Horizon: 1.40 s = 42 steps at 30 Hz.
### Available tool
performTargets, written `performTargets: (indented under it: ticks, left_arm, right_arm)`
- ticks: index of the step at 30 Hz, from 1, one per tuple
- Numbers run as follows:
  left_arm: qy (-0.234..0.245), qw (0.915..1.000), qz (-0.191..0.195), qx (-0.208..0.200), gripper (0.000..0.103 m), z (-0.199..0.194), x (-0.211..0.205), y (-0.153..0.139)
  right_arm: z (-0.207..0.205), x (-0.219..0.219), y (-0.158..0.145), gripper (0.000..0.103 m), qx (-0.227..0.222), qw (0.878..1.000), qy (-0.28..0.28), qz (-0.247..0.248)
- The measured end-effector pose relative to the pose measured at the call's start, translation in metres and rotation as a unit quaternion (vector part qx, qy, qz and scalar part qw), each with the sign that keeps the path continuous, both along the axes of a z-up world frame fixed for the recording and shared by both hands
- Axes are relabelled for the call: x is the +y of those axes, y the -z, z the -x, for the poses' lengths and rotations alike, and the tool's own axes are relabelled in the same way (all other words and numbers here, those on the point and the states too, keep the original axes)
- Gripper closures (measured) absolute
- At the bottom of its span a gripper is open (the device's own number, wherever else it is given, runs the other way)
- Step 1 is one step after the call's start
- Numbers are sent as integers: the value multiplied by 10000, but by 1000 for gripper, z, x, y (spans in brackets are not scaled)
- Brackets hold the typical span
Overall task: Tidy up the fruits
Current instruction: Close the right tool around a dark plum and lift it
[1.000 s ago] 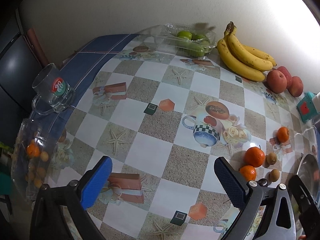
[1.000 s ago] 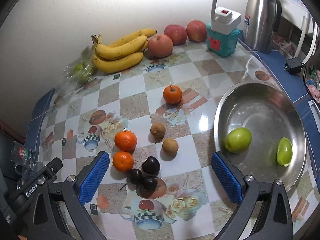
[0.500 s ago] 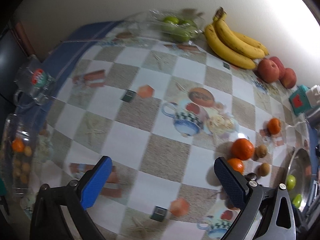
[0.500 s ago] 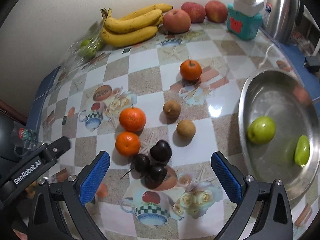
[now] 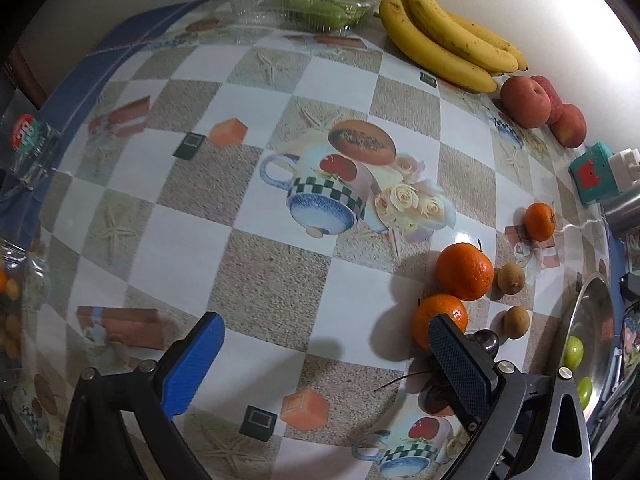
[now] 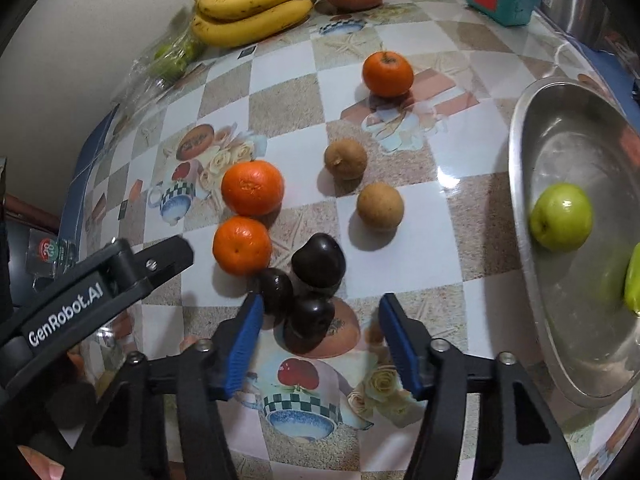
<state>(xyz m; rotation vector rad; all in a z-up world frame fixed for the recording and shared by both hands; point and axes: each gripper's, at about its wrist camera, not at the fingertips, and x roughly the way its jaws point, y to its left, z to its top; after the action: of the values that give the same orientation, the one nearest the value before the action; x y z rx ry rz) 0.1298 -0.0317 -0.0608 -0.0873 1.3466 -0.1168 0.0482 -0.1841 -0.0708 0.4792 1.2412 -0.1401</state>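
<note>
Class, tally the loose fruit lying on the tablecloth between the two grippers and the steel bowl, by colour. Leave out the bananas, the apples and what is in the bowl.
Orange round mandarins: 3
Brown round small fruits: 2
Dark glossy cherries: 3
Total: 8

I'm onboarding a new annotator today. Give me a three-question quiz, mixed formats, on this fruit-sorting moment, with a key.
1. True or false: the metal bowl holds two green fruits.
2. How many oranges lie on the table in the right wrist view? A) two B) three C) five
3. Fill in: the right gripper, whose jaws have just been closing, points at the cluster of dark ____.

Key
1. True: a round green fruit and a second one at the frame edge.
2. B
3. cherries; the jaws flank the nearest one without visibly pressing it.
</note>
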Motion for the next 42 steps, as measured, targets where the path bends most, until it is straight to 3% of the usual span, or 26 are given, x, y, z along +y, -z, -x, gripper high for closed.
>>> performTargets:
  ticks: [3, 11, 15, 20, 28, 38, 42]
  left_arm:
    - [2, 10000, 48, 39, 0, 0, -1, 2]
    - [43, 9999, 93, 41, 0, -1, -3, 1]
    - [57, 9999, 110, 23, 0, -2, -5, 1]
    - [35, 9999, 134, -1, 0, 0, -5, -2]
    - [87, 9999, 92, 40, 0, 2, -7, 0]
    - [102, 9999, 43, 44, 0, 0, -9, 2]
    - [96, 9999, 44, 48, 0, 0, -8, 1]
  right_arm:
    - [-1, 5, 0, 57, -16, 9999, -142, 2]
    - [-1, 8, -1, 60, -14, 9996, -290, 67]
    - [-3, 9, 0, 66, -1, 9995, -314, -41]
    - [3, 9, -14, 66, -67, 9987, -403, 311]
    - [-4, 15, 3, 66, 213, 9972, -632, 333]
    - [-12, 23, 5, 66, 123, 9955, -777, 530]
    - [-9, 22, 2, 74, 87, 9954, -805, 521]
